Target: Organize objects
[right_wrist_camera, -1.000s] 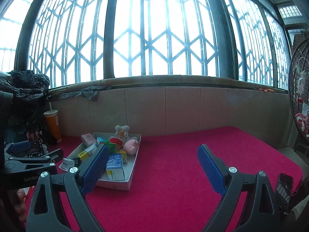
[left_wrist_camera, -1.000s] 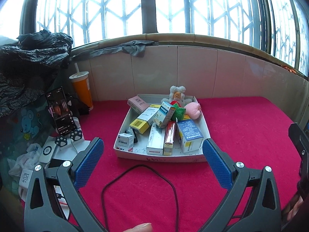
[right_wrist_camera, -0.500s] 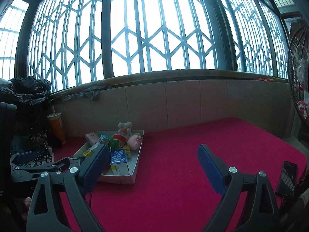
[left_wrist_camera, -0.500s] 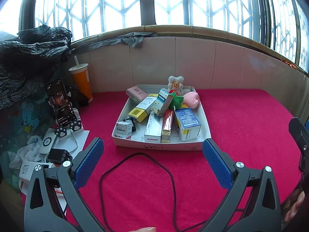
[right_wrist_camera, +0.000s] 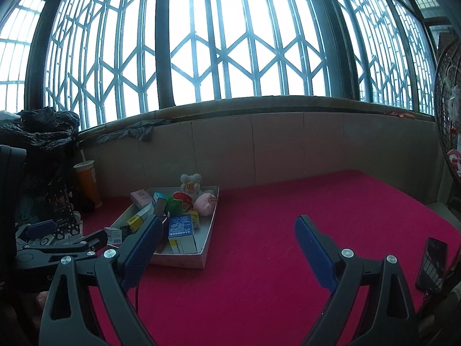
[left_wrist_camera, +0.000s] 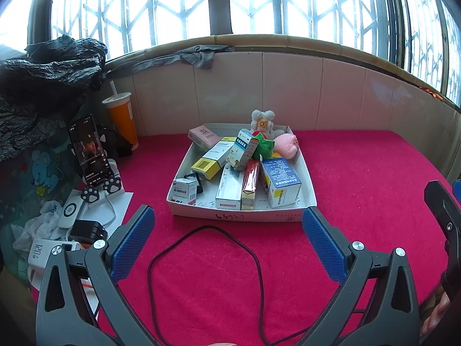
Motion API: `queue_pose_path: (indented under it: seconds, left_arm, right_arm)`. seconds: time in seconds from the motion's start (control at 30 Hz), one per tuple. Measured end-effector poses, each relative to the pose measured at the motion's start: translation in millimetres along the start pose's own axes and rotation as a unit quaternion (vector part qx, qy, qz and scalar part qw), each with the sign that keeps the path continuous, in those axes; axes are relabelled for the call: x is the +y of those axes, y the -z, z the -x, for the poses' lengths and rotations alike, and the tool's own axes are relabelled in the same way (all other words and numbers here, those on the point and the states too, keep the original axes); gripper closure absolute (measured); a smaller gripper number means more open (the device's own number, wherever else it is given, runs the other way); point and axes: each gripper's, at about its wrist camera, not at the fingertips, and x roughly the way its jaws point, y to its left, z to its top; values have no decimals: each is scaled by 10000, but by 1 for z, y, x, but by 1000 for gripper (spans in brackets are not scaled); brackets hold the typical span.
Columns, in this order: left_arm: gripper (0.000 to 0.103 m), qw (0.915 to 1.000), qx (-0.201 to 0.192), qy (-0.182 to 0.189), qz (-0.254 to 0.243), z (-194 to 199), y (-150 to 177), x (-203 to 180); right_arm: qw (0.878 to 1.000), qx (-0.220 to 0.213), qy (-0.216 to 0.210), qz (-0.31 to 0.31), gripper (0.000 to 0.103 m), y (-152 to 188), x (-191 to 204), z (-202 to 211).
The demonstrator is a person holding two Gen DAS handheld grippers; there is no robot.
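A white cardboard tray (left_wrist_camera: 305,170) sits on the red cloth and holds several medicine boxes, a blue-and-white box (left_wrist_camera: 281,180), a pink plush (left_wrist_camera: 285,147), a green toy (left_wrist_camera: 263,147) and a small grey plush (left_wrist_camera: 262,121). My left gripper (left_wrist_camera: 227,239) is open and empty, just in front of the tray's near wall. My right gripper (right_wrist_camera: 227,248) is open and empty, to the right of the tray (right_wrist_camera: 210,227) and further back. The left gripper (right_wrist_camera: 60,248) shows at the left edge of the right wrist view.
A black cable (left_wrist_camera: 207,248) loops on the red cloth (left_wrist_camera: 360,178) before the tray. A phone on a stand (left_wrist_camera: 89,150), an orange cup (left_wrist_camera: 121,118), chargers (left_wrist_camera: 83,230) and black bags (left_wrist_camera: 43,77) crowd the left. A phone (right_wrist_camera: 432,262) lies at right. A tiled wall (left_wrist_camera: 317,92) closes the back.
Both grippers have drawn back and lifted slightly, so the tray looks a little farther and more of the cable loop shows. Both stay open.
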Motion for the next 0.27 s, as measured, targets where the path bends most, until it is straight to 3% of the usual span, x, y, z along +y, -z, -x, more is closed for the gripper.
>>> queue_pose_path:
  seconds: [0.27]
  left_arm:
    - [0,10000,-68,24,-3,1,0,0]
  right_arm:
    - [10000,74,-13,-22,10,2,0,-4]
